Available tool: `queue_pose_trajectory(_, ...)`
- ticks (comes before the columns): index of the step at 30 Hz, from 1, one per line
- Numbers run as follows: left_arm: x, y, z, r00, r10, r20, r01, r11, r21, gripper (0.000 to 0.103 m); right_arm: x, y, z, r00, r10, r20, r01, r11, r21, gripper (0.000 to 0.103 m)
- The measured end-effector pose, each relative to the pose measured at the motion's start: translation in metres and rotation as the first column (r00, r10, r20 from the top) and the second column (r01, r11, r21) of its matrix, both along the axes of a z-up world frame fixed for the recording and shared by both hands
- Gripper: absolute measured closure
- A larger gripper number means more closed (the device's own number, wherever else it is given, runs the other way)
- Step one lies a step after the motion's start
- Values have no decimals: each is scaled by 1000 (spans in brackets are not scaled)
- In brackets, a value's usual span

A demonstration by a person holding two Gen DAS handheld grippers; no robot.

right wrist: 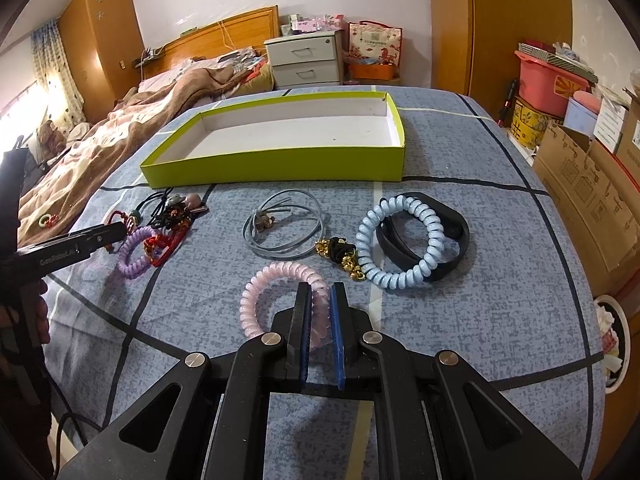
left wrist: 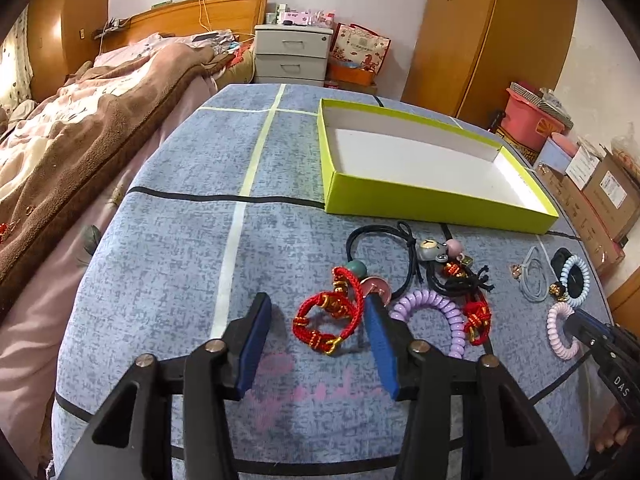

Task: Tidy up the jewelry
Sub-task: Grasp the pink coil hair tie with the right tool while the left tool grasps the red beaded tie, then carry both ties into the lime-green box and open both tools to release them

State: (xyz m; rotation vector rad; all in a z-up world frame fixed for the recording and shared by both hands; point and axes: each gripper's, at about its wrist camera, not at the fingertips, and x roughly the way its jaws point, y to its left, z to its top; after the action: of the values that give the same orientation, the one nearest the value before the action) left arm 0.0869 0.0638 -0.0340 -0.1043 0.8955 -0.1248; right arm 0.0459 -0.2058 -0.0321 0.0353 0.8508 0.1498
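A lime-green shallow box (left wrist: 420,196) (right wrist: 276,168) with an empty white inside lies on the blue bedspread. My left gripper (left wrist: 318,308) is open and low over the bedspread, with a red braided cord bracelet (left wrist: 328,320) between its fingers. A purple spiral hair tie (left wrist: 436,312) (right wrist: 136,252) lies to its right. My right gripper (right wrist: 320,292) (left wrist: 580,320) is shut on a pink spiral hair tie (right wrist: 272,284) (left wrist: 560,332) that rests on the bedspread. A light-blue spiral tie (right wrist: 400,244), a black band (right wrist: 440,236), a gold charm piece (right wrist: 340,254) and a grey cord (right wrist: 284,224) lie ahead of it.
A tangle of black hair ties with charms (left wrist: 440,264) (right wrist: 172,210) lies between the grippers. A brown blanket (left wrist: 80,140) covers the bed at left. Cardboard boxes (right wrist: 588,200) stand at right, with a white nightstand (left wrist: 292,56) and wardrobes behind.
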Motion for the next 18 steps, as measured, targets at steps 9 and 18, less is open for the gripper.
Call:
queue_pose_trajectory(9,0,-4,0,1000,-20,0,20,1000,13,80,0,-1,-1,1000,-3,1,3,1000,5,93)
queue_pose_trajectory(18,-10,-3,7,999,-23,37,23,1000,-3,91,-2,-2,-1,1000,-7,8,7,1000,16,93)
